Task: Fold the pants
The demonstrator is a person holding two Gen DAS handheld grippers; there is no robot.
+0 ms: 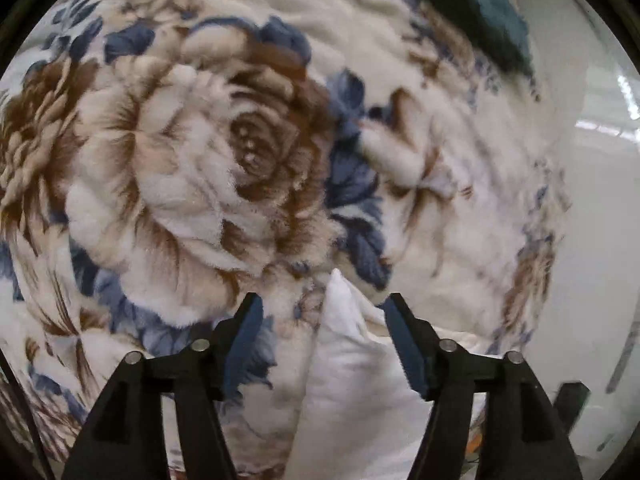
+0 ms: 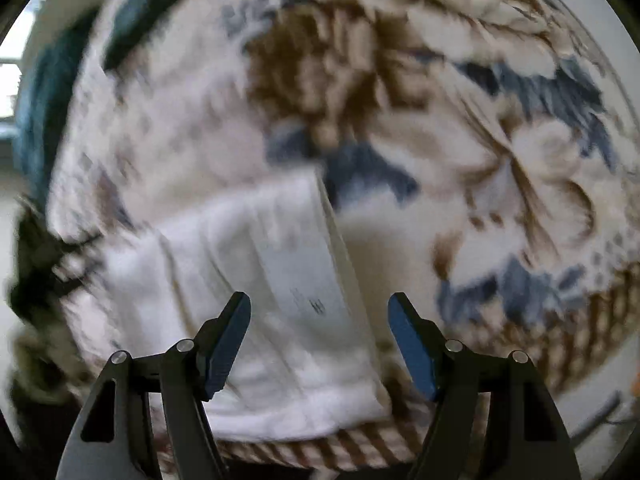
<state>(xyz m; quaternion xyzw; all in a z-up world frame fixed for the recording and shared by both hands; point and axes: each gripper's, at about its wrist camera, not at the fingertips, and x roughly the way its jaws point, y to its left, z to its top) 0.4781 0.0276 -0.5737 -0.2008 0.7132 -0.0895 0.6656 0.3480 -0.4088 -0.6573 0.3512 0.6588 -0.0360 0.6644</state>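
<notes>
The white pants (image 2: 280, 300) lie folded in a thick flat bundle on a fluffy floral blanket (image 2: 400, 80), blurred in the right wrist view. A grey label patch shows on top. My right gripper (image 2: 319, 308) is open above the bundle's right part, holding nothing. In the left wrist view a pointed corner of the white pants (image 1: 352, 360) lies between the fingers of my left gripper (image 1: 322, 312), which is open and not closed on the cloth.
The blanket (image 1: 180, 140) has brown flowers and blue leaves and covers most of both views. A dark teal cloth (image 1: 480, 12) lies at its far edge. A white glossy surface (image 1: 592, 220) is to the right. A dark object (image 2: 36, 260) sits at the left.
</notes>
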